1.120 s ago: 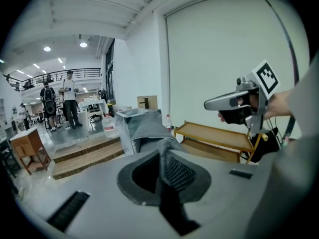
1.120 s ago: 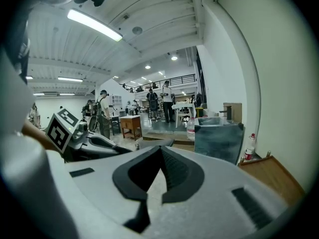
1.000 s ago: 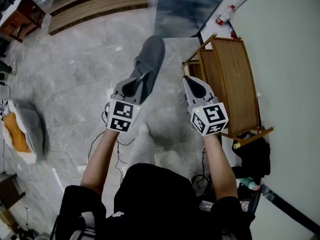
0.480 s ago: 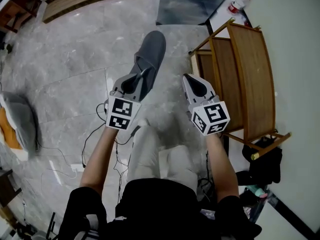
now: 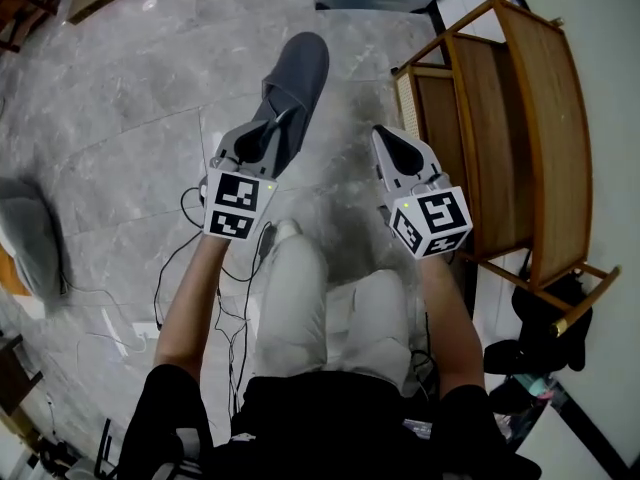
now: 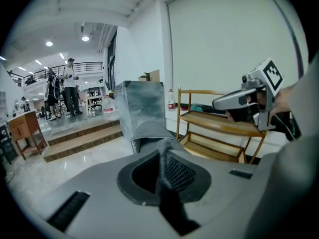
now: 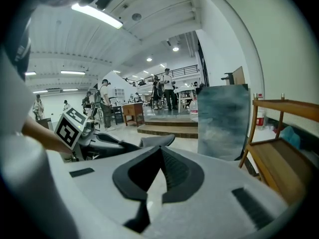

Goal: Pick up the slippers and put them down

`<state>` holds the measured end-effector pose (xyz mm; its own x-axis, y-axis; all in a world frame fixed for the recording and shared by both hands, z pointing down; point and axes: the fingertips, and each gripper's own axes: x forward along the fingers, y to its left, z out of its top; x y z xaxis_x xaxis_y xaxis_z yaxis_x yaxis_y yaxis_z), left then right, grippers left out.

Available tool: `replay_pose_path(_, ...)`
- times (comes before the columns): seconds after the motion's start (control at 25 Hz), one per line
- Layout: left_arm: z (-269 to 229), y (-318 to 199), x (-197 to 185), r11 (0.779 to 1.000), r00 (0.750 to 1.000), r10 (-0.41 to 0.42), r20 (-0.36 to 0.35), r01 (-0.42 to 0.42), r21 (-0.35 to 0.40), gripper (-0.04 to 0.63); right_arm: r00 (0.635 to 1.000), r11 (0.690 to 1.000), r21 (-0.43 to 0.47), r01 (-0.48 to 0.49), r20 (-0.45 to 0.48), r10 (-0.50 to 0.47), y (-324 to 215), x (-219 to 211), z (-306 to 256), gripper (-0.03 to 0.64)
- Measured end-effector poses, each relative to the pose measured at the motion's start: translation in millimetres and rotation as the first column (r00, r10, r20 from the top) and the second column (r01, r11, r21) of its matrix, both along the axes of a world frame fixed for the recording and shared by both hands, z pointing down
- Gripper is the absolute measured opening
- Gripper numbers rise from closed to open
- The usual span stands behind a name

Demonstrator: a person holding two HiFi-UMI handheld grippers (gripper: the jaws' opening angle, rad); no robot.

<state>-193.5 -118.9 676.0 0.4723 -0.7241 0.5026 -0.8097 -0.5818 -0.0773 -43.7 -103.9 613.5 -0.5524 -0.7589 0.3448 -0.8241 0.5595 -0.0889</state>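
A grey slipper [image 5: 298,76] hangs over the marble floor, sole toward the right, with its rear edge pinched in my left gripper [image 5: 287,120]. In the left gripper view the grey fabric [image 6: 149,133] runs ahead from the shut jaws [image 6: 162,151]. My right gripper [image 5: 384,136] is level with it, a little to the right, beside the wooden rack [image 5: 520,118]. Its jaws [image 7: 160,151] meet at the tips with nothing between them. From there the slipper [image 7: 157,141] shows to the left, past the left gripper [image 7: 99,138].
The wooden rack has two shelves [image 6: 219,128] and stands against the white wall. A grey-blue panel [image 7: 222,118] stands ahead. Cables [image 5: 225,278] trail on the floor near the person's knees [image 5: 300,298]. A grey bundle [image 5: 28,238] lies far left. People stand in the distance.
Both grippers have come down toward the floor together, the left one still carrying the slipper. The person's knees have come into view and the rack looms larger.
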Motion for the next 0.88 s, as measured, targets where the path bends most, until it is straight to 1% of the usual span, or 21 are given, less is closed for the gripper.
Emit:
replay_pose_path(0.32,82.7,1.6,-6.8,1.000,1.000,0.000,0.022,0.000,-0.008,0.020,1.000,1.000,-0.027,-0.002,-0.003,0.002,10.4,-0.1,88.5,-0.009)
replay_pose_path(0.76,167.8,-3.9,-5.3,1.000,1.000,-0.017,-0.003,0.017,0.014,0.020,1.000,1.000,-0.015,0.014,-0.017,-0.015,11.4,3.4,181.0,-0.009)
replay_pose_path(0.88,192.8,-5.4,-6.3,1.000,1.000,-0.011,0.004,0.011,0.013,0.020,1.000,1.000,-0.012,0.020,-0.022,-0.020,9.1,0.0,204.0,-0.009)
